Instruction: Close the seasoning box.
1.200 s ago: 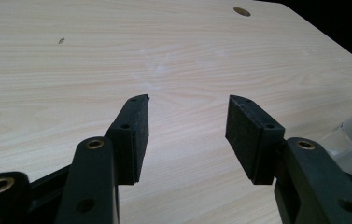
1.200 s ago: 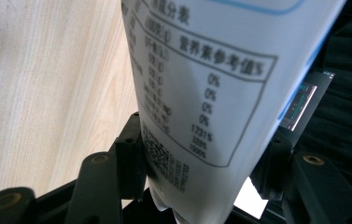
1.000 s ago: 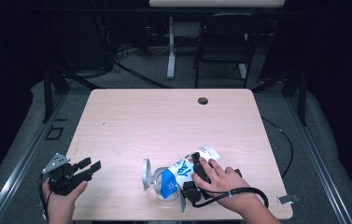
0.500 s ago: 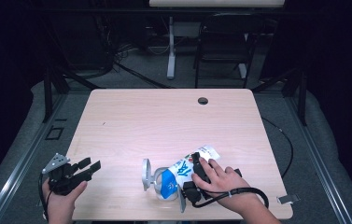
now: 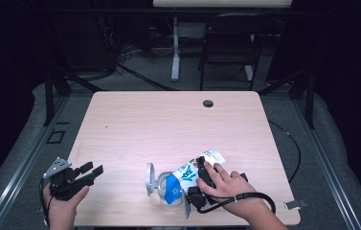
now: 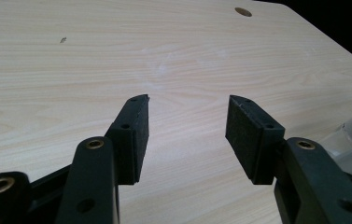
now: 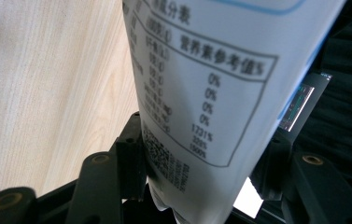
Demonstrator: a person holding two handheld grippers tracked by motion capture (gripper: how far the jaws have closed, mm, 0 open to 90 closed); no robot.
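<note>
From the high view, the work looked only partly done: the right hand-held gripper (image 5: 187, 189) had its jaws around a white and blue pouch (image 5: 187, 175) that lay low on the worktop (image 5: 168, 124), close to the front edge and right of centre, and I judged that whatever lifting or placing was meant had yet to happen. A small silvery stand (image 5: 153, 179) sat just beside the pouch on its left. The left hand-held gripper (image 5: 92, 171) waited near the front left corner, well apart from the pouch. In the left gripper view, that hand-held gripper (image 6: 186, 122) stood with its jaws wide and nothing between them, bare pale wood ahead. In the right gripper view, the pouch (image 7: 211, 93) ran up between the jaws of the right hand-held gripper (image 7: 201, 158), gripped across its width; its glossy white face bore a printed table of figures and a small code, with a blue line near the top.
</note>
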